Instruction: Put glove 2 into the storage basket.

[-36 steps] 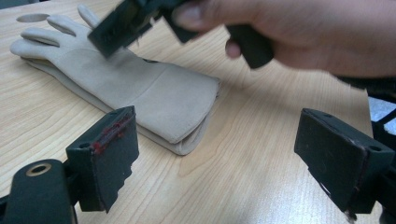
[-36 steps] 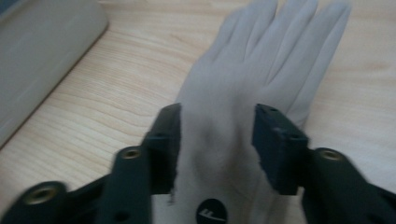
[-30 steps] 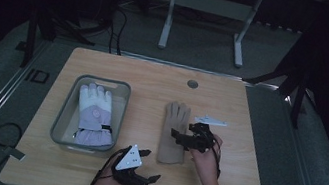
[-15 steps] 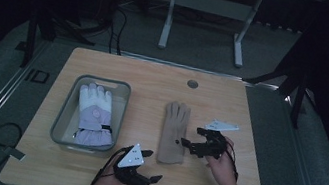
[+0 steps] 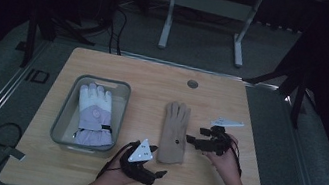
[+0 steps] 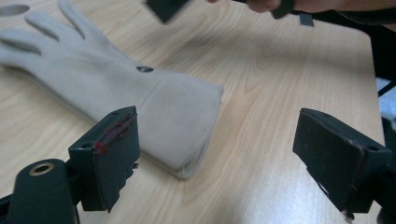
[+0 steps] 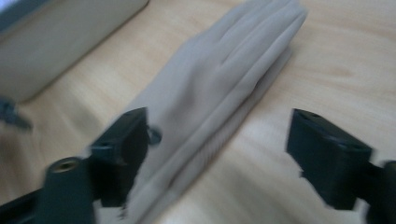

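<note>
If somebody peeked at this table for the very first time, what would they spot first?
Probably the tan glove lying flat in the middle of the wooden table, fingertips pointing away from the person. The right gripper and the left gripper both sit close to it with open fingers, not pinching it. To the left, a white and lilac glove lies in a grey tub.

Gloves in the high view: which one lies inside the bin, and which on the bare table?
The white and lilac glove lies in the grey bin. The beige glove lies flat on the table, between both grippers.
</note>
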